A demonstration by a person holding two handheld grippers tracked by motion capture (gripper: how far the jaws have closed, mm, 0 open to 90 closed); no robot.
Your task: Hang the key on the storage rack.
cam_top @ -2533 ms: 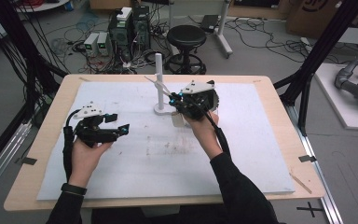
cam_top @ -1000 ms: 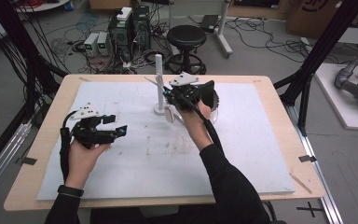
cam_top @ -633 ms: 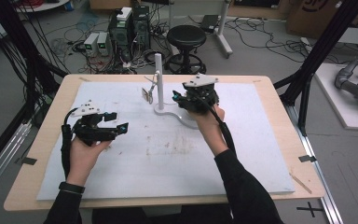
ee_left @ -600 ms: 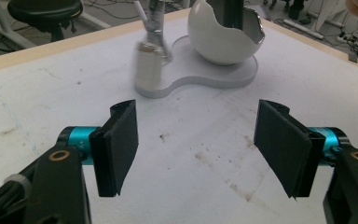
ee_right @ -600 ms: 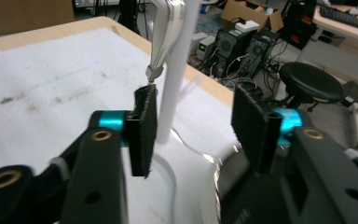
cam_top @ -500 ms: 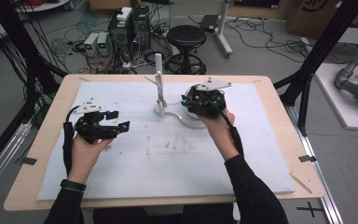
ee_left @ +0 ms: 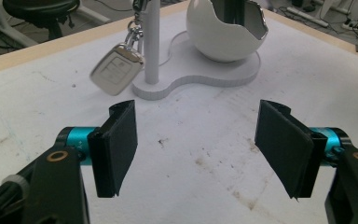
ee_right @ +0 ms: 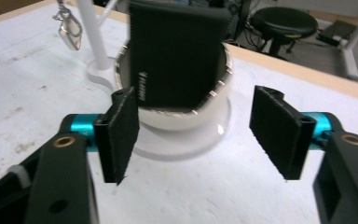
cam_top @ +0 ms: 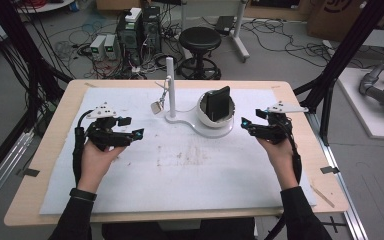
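- Both grippers hold nothing in the high view: the left gripper sits at about 9 o'clock on the white mat, the right gripper at about 3 o'clock, each with jaws apart and well clear of the stand between them. At 12 o'clock the white bowl on the stand's base holds a black wallet standing on edge, and a key fob hangs beside the post.
- Left gripper view: the jaws stand wide apart over bare mat, and the key fob dangles at 11 o'clock on a metal ring, touching nothing below. It looks light and hard-shelled, and likely to swing if nudged; its flat faces look like the best place to pinch (the ring looks too thin and slick).
- Right gripper view: the jaws are spread, with the black wallet straight ahead at 12 o'clock, leaning in the white bowl. It seems stiff-sided yet slightly yielding, not fragile; the upper edge above the rim looks easiest to take.
- Stains mark the mat, which lies on a wooden table. Beyond it are a stool, cables and computer boxes on the floor.
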